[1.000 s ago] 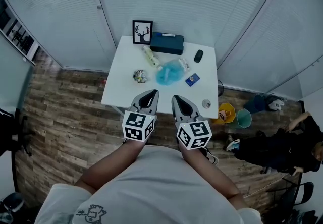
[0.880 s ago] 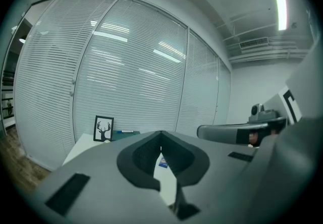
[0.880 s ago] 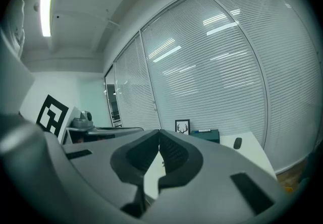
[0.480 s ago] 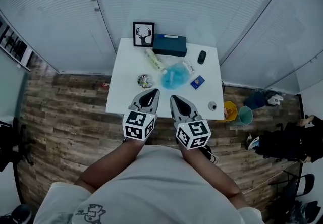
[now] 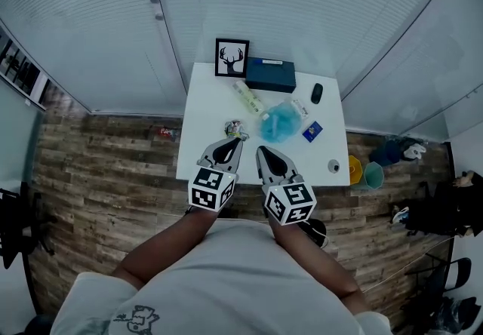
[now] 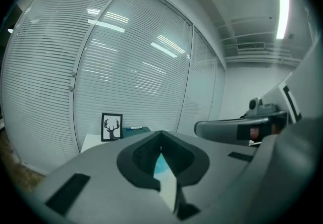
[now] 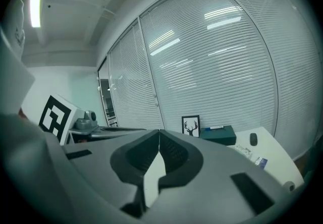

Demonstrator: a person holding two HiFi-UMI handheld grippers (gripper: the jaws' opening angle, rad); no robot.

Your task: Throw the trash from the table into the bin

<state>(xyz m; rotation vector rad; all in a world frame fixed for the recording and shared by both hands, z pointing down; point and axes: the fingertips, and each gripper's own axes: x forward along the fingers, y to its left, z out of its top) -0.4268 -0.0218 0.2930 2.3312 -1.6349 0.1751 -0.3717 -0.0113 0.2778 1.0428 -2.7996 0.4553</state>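
A white table (image 5: 204, 146) bears the trash: a crumpled wrapper (image 5: 235, 129), a crumpled blue bag (image 5: 279, 122), a tube (image 5: 249, 97) and a small white packet (image 5: 299, 108). Two bins stand on the floor at the table's right end, one yellow (image 5: 355, 170) and one teal (image 5: 373, 174). My left gripper (image 5: 234, 143) is shut and empty, its tip at the table's near edge just short of the wrapper. My right gripper (image 5: 262, 152) is beside it, also shut and empty. Both gripper views show the jaws closed tip to tip, left gripper (image 6: 161, 134) and right gripper (image 7: 159, 132), with the table beyond.
At the table's far edge stand a deer picture (image 5: 232, 59) and a dark teal box (image 5: 270, 75). A black mouse (image 5: 316, 93), a blue card (image 5: 312, 130) and a small round thing (image 5: 333, 166) lie toward the right. Blinds enclose the back. A person (image 5: 445, 213) is at the far right.
Both grippers have come forward to the table's near edge, and the table sits closer and further right in the head view. The jaws stay shut.
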